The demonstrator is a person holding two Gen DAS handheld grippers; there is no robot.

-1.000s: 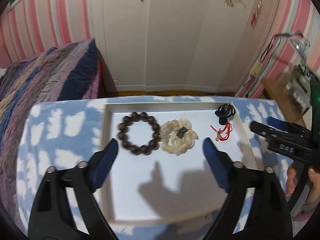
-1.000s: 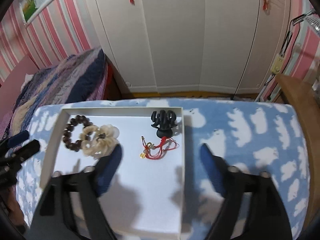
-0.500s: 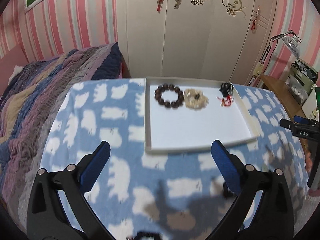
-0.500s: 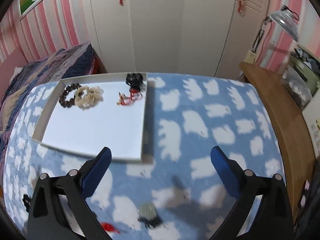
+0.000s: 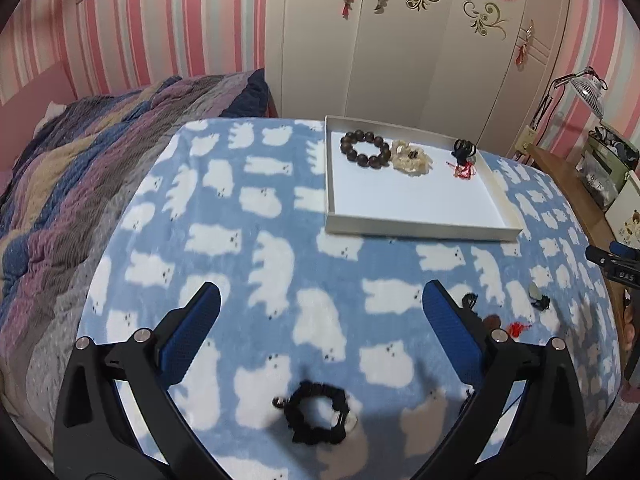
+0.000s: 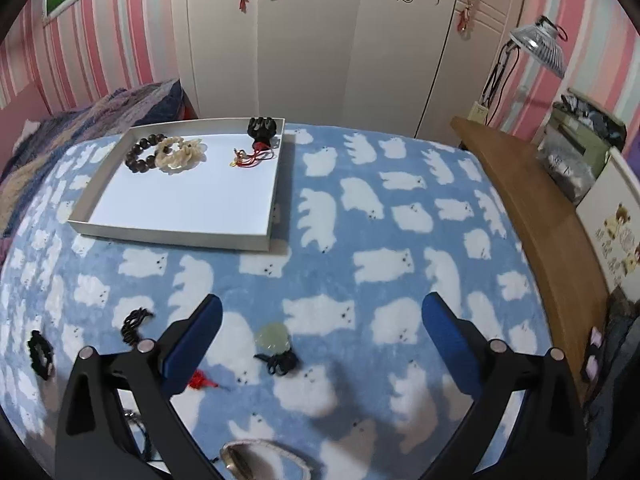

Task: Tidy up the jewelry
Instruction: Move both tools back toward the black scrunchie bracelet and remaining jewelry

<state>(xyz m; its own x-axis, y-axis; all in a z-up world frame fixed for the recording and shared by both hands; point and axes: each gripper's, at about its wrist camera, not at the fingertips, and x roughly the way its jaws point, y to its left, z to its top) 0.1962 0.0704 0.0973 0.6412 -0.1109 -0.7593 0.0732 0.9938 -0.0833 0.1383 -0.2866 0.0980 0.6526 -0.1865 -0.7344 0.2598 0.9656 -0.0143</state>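
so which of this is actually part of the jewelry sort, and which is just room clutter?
Job:
white tray
bead bracelet in tray
black scrunchie on blanket
jade pendant on blanket
left tongs, right tongs, both open

Clutter:
striped quilt
desk lamp
wardrobe
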